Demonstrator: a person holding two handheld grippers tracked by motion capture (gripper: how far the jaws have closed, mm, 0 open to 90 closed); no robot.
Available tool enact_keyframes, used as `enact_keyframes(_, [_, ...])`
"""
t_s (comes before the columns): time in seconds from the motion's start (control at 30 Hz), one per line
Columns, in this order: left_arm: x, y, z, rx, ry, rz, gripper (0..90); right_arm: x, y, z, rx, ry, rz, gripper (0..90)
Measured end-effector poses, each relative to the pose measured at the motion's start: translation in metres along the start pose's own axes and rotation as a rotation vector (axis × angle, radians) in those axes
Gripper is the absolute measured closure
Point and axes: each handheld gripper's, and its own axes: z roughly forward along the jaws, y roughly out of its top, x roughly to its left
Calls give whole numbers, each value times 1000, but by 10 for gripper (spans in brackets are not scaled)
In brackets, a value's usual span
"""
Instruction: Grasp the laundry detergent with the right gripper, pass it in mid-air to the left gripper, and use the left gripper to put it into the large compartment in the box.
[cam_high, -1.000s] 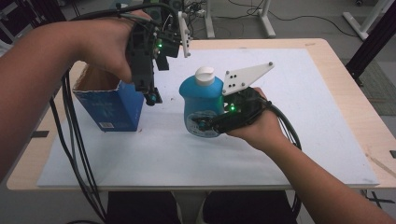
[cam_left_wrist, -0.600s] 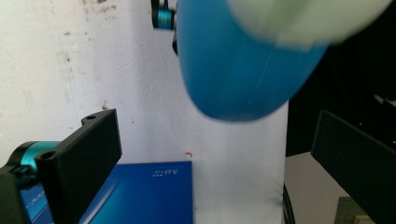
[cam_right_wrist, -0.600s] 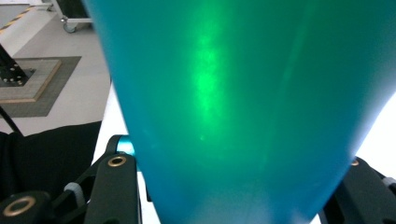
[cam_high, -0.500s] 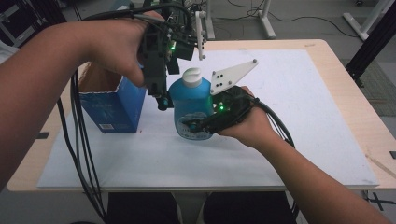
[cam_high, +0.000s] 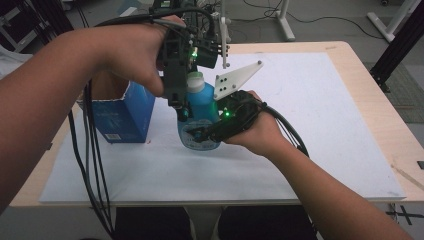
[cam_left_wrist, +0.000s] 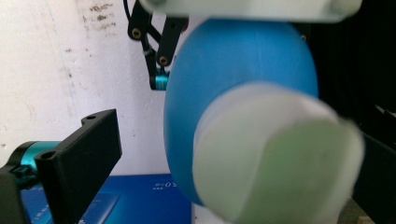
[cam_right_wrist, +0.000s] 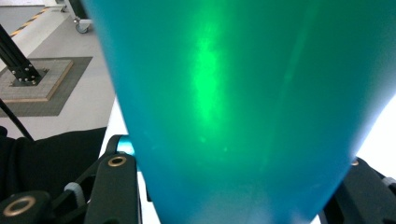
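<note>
Blue plastic bottle (cam_high: 199, 112), rounded body, white screw cap (cam_high: 194, 80), printed label low on its front: stands upright on the white sheet (cam_high: 310, 125) that covers the wooden table (cam_high: 372, 100), near the table's middle. In the left gripper view the same bottle (cam_left_wrist: 233, 93) is seen from above, the cap (cam_left_wrist: 275, 158) large and blurred in the foreground.

Right gripper (cam_high: 205, 136), black, with a grey three-cornered plate on top and a green light on its body: clenched on the bottle's lower body from the bottle's right side. The right gripper view has the teal-blue wall of the bottle (cam_right_wrist: 243, 107) pressed between the two black jaws.

Left gripper (cam_high: 181, 102), black, trailing a bundle of black cables: points downward at the bottle's neck and shoulder. Its jaws stand apart, one to the left of the cap and one at the far right edge of the left gripper view, with the cap between them and no pad seen pressing on it; released.

Blue cardboard box (cam_high: 120, 112), open at the top: stands on the sheet just left of the bottle.

Change since a second ago: the left gripper hung over the box's right edge, apart from the bottle; it has come across to the bottle's cap. The bottle, held by the right gripper throughout, has shifted leftward, closer to the box.
</note>
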Motion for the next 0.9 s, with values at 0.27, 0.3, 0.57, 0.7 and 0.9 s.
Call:
enact_keyframes(0.27, [-2, 3, 3, 20, 9, 9, 17, -1, 4, 3, -5, 10, 6, 454])
enact_keyframes(0.3, [-2, 3, 3, 19, 10, 2, 17, -1, 4, 3, -6, 10, 7, 455])
enact_keyframes(0.57, [-1, 2, 7, 40, 19, -7, 18, -2, 3, 4, -7, 11, 10, 455])
enact_keyframes(0.7, [0, 2, 9, 45, 24, -19, 29, -3, 3, 4, -5, 14, 13, 455])
enact_keyframes(0.9, [1, 1, 9, 45, 23, -22, 96, -3, 3, 4, -7, 18, 13, 455])
